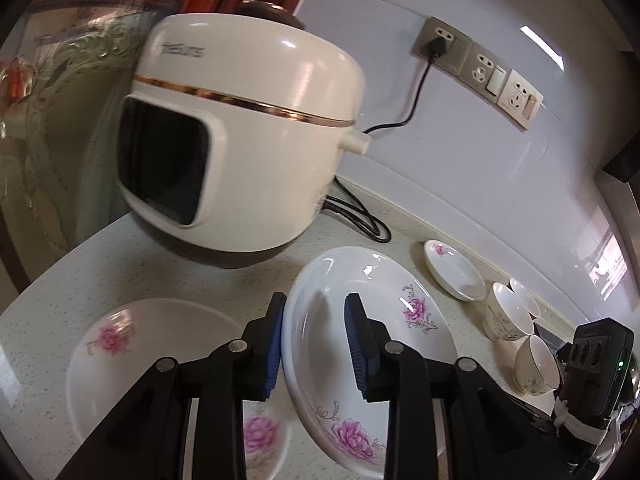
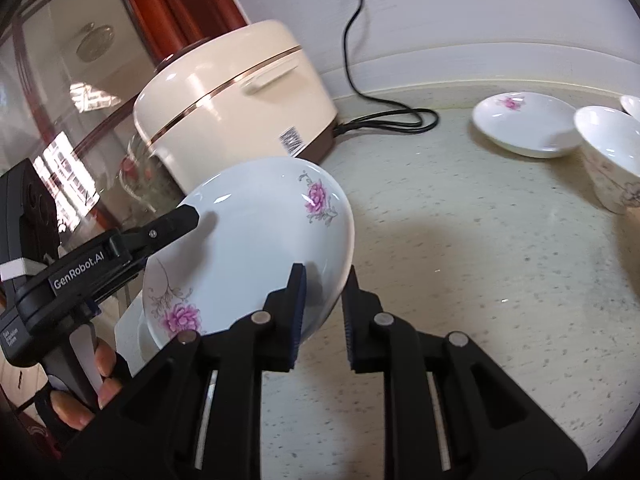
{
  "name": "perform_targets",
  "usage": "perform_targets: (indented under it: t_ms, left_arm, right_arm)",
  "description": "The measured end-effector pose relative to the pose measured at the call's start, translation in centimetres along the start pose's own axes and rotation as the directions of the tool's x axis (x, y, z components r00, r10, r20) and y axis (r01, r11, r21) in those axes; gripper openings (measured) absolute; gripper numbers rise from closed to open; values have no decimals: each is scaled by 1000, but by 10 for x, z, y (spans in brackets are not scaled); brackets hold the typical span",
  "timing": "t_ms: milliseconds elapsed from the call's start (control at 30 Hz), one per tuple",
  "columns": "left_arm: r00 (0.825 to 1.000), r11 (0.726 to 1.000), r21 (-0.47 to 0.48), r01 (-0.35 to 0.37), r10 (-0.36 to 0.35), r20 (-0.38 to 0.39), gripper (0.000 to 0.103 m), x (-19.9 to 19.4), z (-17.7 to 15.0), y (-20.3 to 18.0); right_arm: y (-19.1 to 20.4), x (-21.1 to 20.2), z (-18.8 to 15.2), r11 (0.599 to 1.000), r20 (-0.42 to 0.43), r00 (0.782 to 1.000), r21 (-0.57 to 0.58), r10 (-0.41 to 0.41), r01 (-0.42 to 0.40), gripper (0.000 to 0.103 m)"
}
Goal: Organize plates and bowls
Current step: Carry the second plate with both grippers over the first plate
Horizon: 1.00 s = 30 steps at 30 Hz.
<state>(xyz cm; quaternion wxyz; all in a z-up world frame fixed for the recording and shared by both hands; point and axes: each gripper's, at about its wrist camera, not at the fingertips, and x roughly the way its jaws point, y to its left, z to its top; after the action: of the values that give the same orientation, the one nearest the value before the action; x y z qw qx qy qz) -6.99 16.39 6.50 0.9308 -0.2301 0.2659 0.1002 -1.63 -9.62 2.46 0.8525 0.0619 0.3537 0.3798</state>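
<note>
**A:** How is the right claw (image 2: 324, 284) being kept at this moment?

**B:** It is being kept almost closed. The nearest rim of the deep plate (image 2: 256, 232) is being pinched between its pads, with one pad lying inside the well and the other seemingly pressing on the outer wall. The plate is being carried tilted, clear of the surface (image 2: 480, 260), and is stretching away toward 11 o'clock from that claw.

**A:** And the left claw (image 1: 316, 320)?

**B:** It is being held partly open, reaching in from 9 o'clock in the right wrist view. The opposite rim is being straddled rather than clamped. The outer pad is lying against the rim, while the inner pad is standing apart over the well.

**A:** How is the plate being expected to handle?

**B:** It is being judged stiff, glazed and slippery, fairly weighty and easily chipped. The rim is being taken as the place for a hold, with the pads set squarely across the wall.

**A:** What is lying farther off?

**B:** A second plate (image 1: 120, 360) is lying just beside and partly under it at 8 o'clock, probably the base of the stack. Beyond, the rice cooker (image 1: 248, 120) is standing at 11 o'clock. The small dish (image 2: 528, 128) is sitting at 1 o'clock and the bowls (image 2: 612, 148) at 2 o'clock, both well apart from the plate.
</note>
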Motion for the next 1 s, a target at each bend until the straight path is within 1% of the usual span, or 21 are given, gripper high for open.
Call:
perform_targets:
  t_ms: [300,633,767,833,1000]
  left_arm:
    - [999,999,-5,-32,32,-8,30,-13,-7,23]
    - [997,996,-57,-63,60,-43,30,-19,-13,61]
    - [997,996,-46,-79,78,-28,33,-26,-13,67]
    - [995,995,-36,-96,95,-15,33,-30,-13,69]
    - [990,990,-19,-140,140,12,33,-38,-10,76]
  right_arm:
    - [24,10,-7,998,-22,999,-57,29,-30,22]
    - [52,18,-13,987,-26,995,-131,92,-95,22]
    - [64,23,-16,982,-33,995,-162,91,-95,22]
    - [67,25,-16,981,-34,994,-160,106,-110,22]
    - [80,35,-17,976,-48,993,-185,104,-111,22]
